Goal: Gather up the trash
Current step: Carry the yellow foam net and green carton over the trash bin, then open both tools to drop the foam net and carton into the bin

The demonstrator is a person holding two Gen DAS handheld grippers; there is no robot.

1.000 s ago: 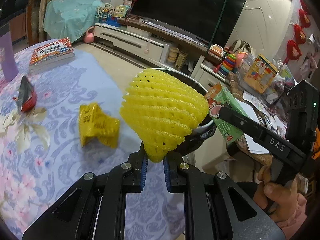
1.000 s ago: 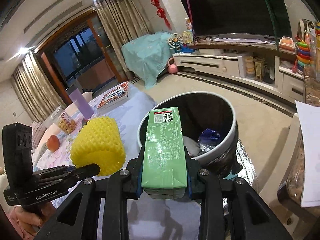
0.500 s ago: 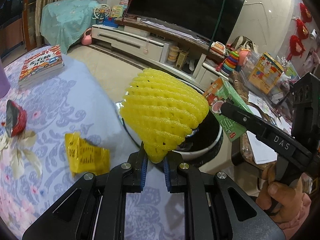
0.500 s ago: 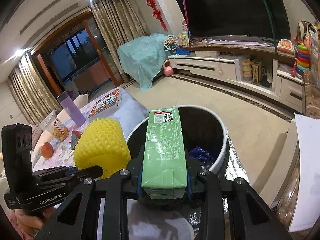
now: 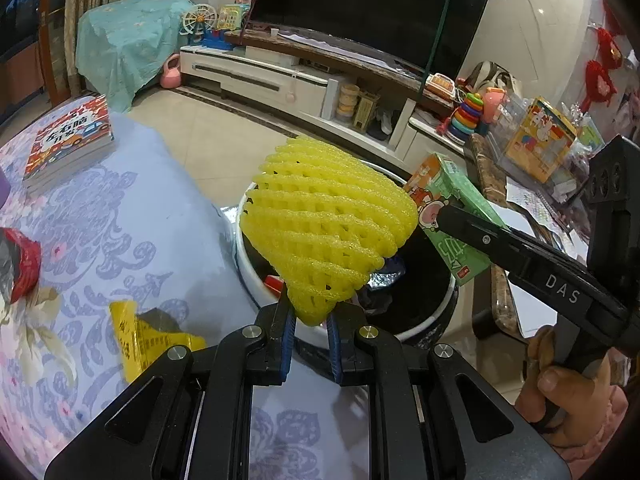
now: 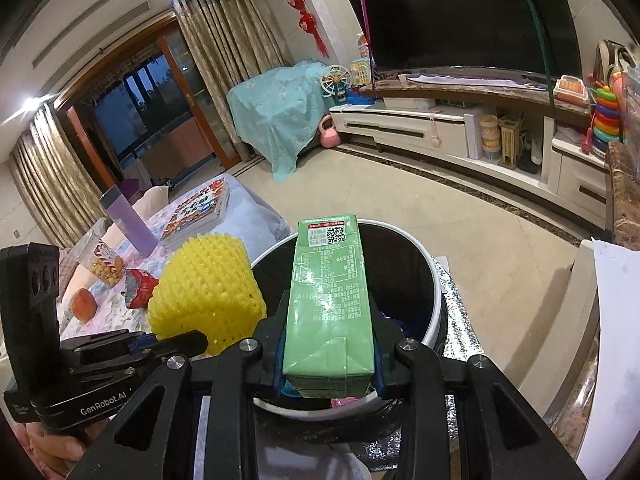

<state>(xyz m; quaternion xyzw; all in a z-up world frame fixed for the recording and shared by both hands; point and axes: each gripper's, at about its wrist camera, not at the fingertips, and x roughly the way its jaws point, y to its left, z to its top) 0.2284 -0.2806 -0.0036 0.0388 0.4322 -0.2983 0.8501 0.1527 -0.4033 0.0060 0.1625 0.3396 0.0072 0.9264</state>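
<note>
My left gripper (image 5: 311,322) is shut on a yellow foam fruit net (image 5: 324,224) and holds it over the near rim of the round white bin (image 5: 250,280). My right gripper (image 6: 328,364) is shut on a green drink carton (image 6: 330,300) held over the same bin (image 6: 434,316), whose dark inside holds some trash. In the right wrist view the foam net (image 6: 208,292) sits left of the carton. In the left wrist view the carton (image 5: 452,208) sits right of the net. A yellow wrapper (image 5: 140,344) and a red wrapper (image 5: 22,266) lie on the table.
The table has a floral cloth (image 5: 100,240) with a stack of books (image 5: 68,140), a purple bottle (image 6: 128,222), a snack jar (image 6: 104,264) and an orange fruit (image 6: 84,304). A TV stand (image 6: 440,128) lines the far wall. A cluttered side table (image 5: 532,184) stands right of the bin.
Both grippers have moved toward the bin with their loads; the net and the carton now hang over its opening. The yellow wrapper has slid back toward the lower left of the left view.
</note>
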